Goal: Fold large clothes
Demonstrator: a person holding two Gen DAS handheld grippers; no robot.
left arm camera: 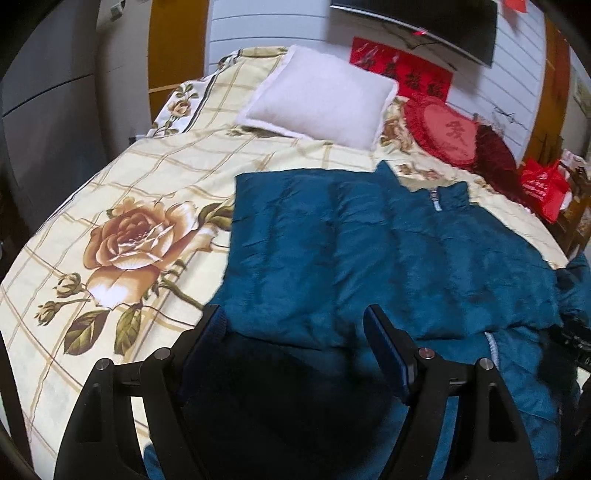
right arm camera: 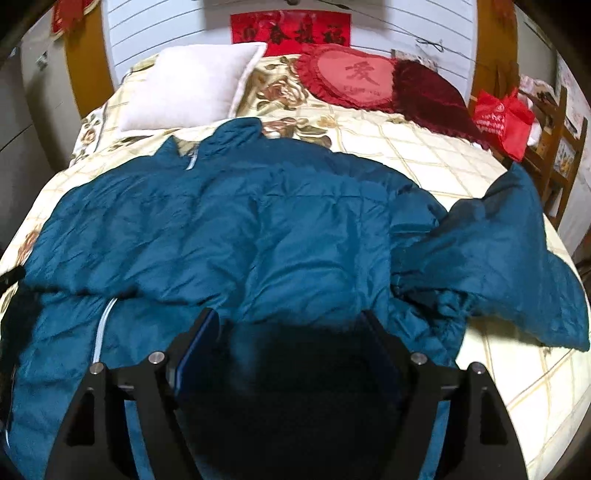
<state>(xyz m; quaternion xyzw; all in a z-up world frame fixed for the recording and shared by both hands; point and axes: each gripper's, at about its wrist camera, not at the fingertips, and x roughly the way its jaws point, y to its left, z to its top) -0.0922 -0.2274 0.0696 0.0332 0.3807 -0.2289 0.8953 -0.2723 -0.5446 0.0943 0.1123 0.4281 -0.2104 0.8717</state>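
A home bedroom: a bed point(left arm camera: 110, 177) with floral bedspread, pillow point(left arm camera: 317, 99) and red cushions point(right arm camera: 354, 77).

A cream bedspread point(left arm camera: 155, 177) printed with big tan roses is covering the bed. A pale square pillow point(left arm camera: 317, 96) is lying near the head, and beside it a red heart-shaped cushion point(right arm camera: 351, 75) is leaning against a dark maroon cushion point(right arm camera: 428, 92). A red banner point(right arm camera: 291, 33) is hanging on the white panelled wall, and a red bag point(right arm camera: 502, 118) is sitting by a wooden rack point(right arm camera: 561, 140).
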